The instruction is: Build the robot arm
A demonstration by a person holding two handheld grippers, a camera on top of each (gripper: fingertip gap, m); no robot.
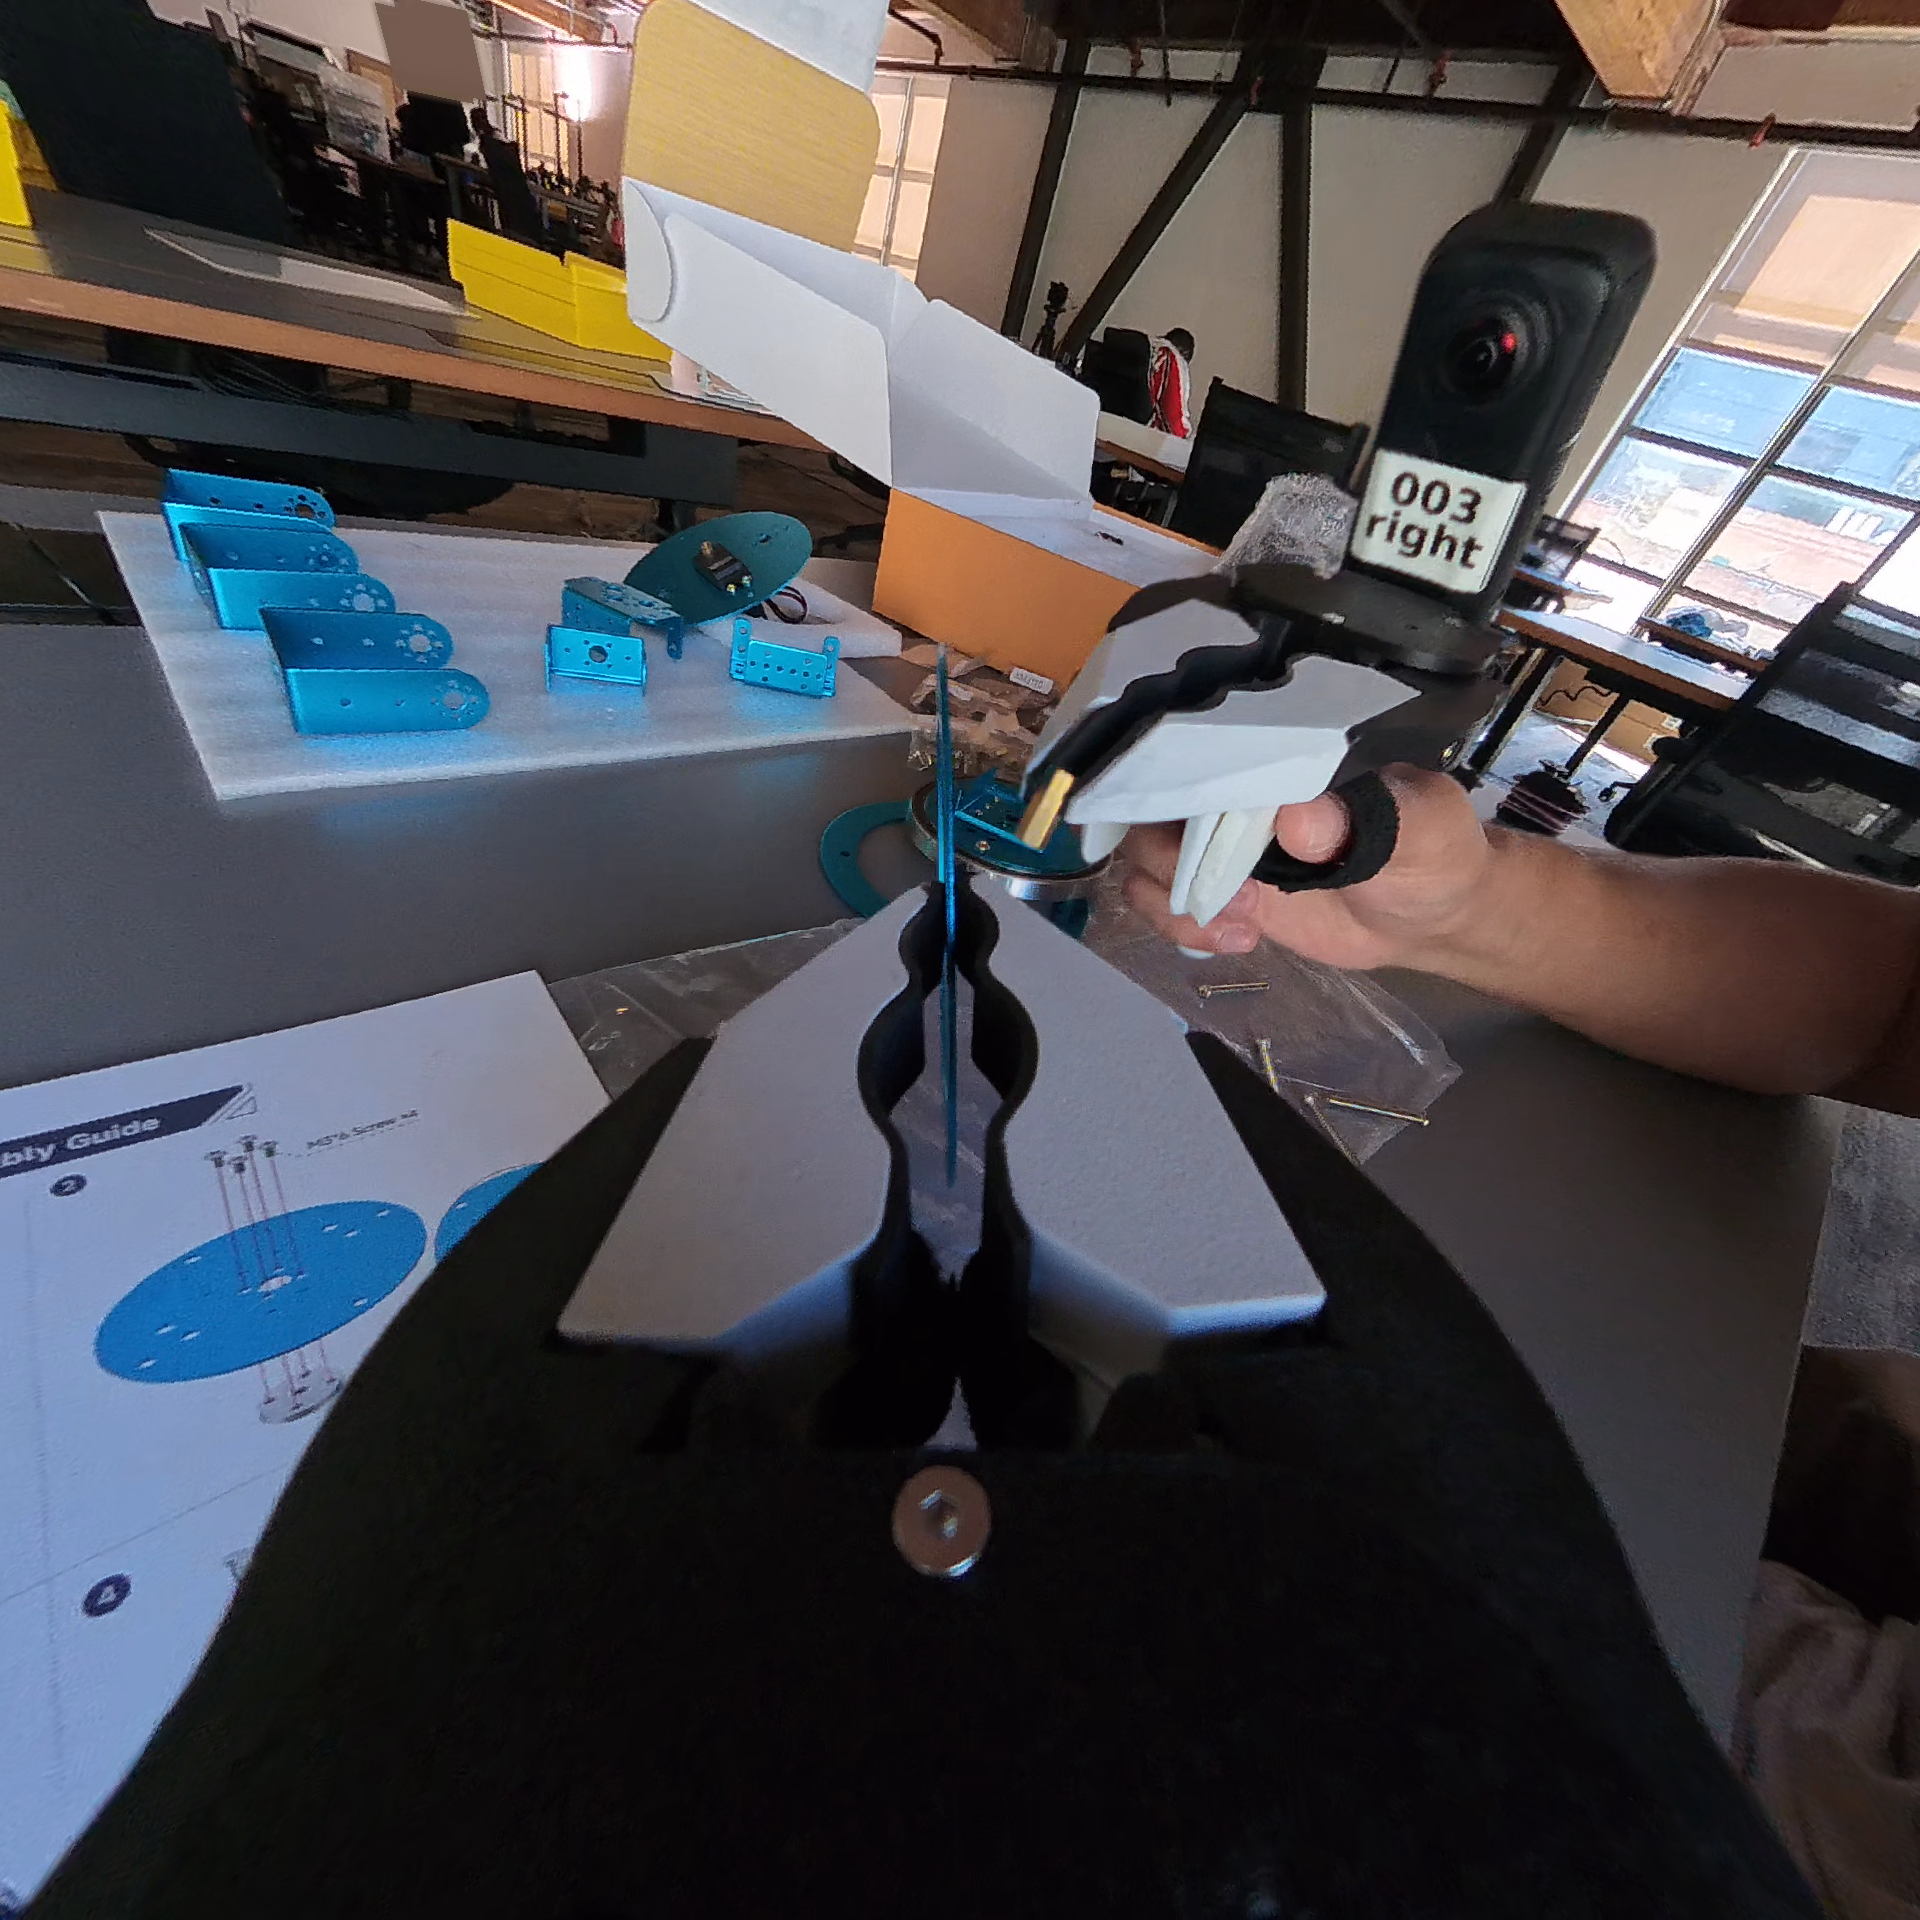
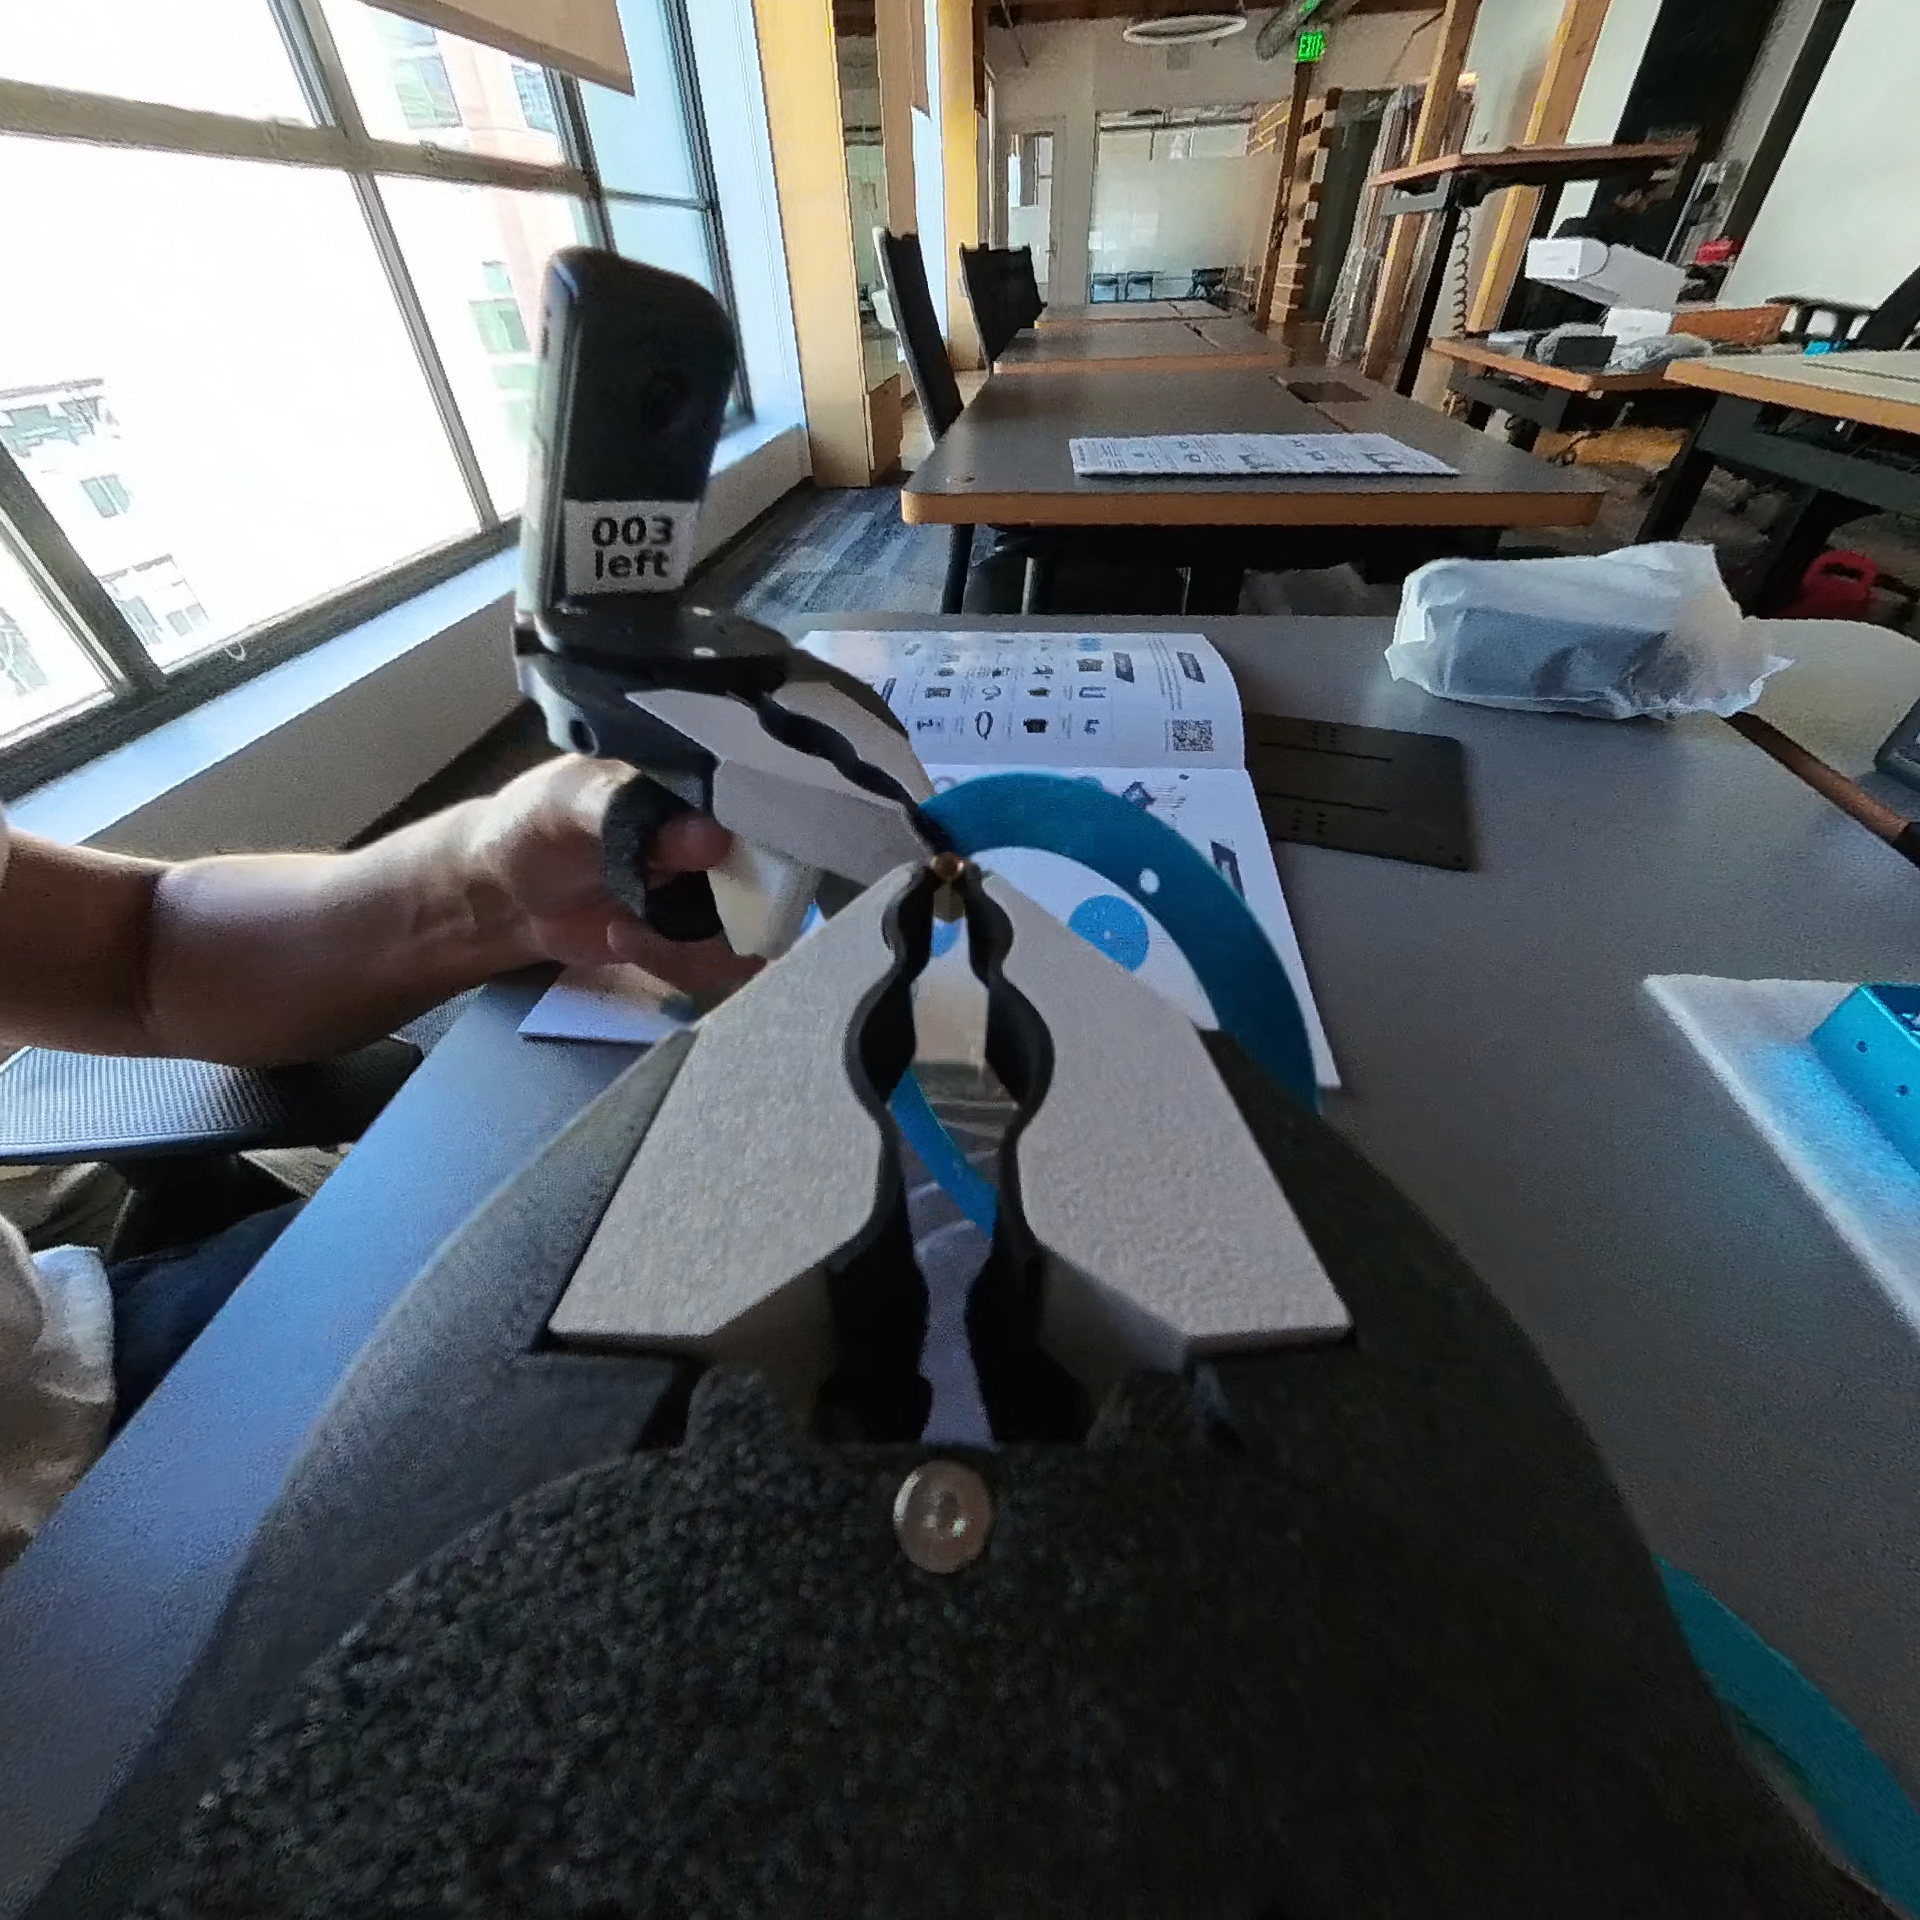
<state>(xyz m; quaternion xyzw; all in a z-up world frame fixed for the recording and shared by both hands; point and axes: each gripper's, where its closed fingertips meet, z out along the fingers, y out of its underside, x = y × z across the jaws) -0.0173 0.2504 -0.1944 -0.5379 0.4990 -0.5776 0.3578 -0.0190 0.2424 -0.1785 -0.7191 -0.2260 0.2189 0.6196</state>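
My left gripper point(image 1: 948, 902) is shut on a thin round blue metal plate point(image 1: 943, 769), seen edge-on and held upright above the grey table. In the right wrist view the plate point(image 2: 1216, 935) shows as a broad blue disc clamped in the left gripper point(image 2: 920, 826). My right gripper point(image 2: 948, 881) is shut on a small brass standoff point(image 2: 948, 862) and holds its tip right at the plate's face. The left wrist view shows the right gripper point(image 1: 1051, 821) with the standoff point(image 1: 1045, 805) just right of the plate.
A white foam sheet point(image 1: 582, 727) carries several blue brackets point(image 1: 343, 644). An open orange and white box point(image 1: 997, 582) stands behind. A teal ring point(image 1: 862, 842), loose screws point(image 1: 1231, 989) and a printed guide point(image 1: 260, 1247) lie on the table. A black plate point(image 2: 1361, 779) and a wrapped package point(image 2: 1569, 644) lie farther off.
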